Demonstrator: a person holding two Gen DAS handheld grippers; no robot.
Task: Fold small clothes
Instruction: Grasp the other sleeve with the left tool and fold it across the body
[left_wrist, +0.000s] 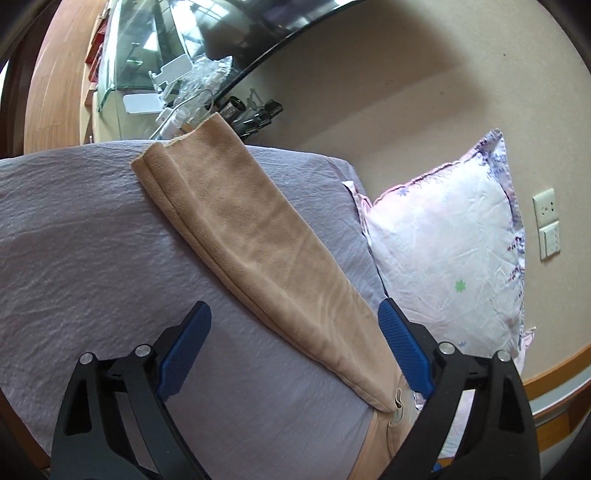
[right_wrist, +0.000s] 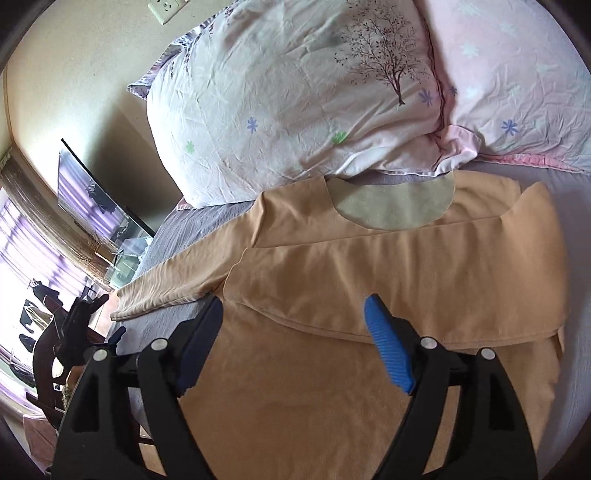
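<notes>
A tan long-sleeved top (right_wrist: 369, 273) lies on the grey-lilac bed sheet (right_wrist: 173, 229), neck toward the pillows. One sleeve is folded across its body; the other sleeve (right_wrist: 173, 277) stretches out to the left. That stretched sleeve (left_wrist: 255, 243) runs diagonally through the left wrist view, cuff at the far bed edge. My left gripper (left_wrist: 295, 332) is open and empty, just above the sleeve near the shoulder. My right gripper (right_wrist: 295, 328) is open and empty above the top's body, over the folded edge.
A white floral pillow (right_wrist: 280, 96) and a pink pillow (right_wrist: 517, 81) lie by the collar; the white one shows in the left wrist view (left_wrist: 447, 247). A glass stand with clutter (left_wrist: 159, 74) stands beyond the bed edge. The sheet (left_wrist: 74, 229) lies left of the sleeve.
</notes>
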